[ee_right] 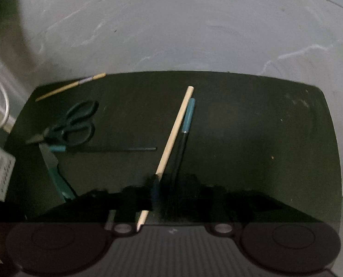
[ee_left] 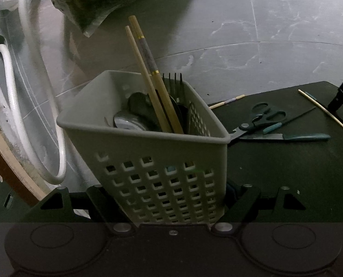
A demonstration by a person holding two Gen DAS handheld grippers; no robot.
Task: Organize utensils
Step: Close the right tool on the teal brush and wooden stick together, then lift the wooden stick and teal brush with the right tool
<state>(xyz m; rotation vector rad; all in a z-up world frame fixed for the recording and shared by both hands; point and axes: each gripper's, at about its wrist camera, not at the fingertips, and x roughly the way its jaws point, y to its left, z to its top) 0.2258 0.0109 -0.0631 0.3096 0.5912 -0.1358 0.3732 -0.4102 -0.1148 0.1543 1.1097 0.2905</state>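
While the left tongs (ee_left: 169, 198) clamp the basket (ee_left: 148, 152), a chopstick (ee_right: 174, 131) lies between the parted right tongs (ee_right: 162, 194).

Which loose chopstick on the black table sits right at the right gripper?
The plain pale wooden chopstick, running between the right gripper fingers; the banded chopstick lies far off.

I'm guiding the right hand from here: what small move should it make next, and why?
Probably close the right gripper on the plain wooden chopstick: it lies between the fingers on the black board, while the left gripper holds the utensil basket ready.
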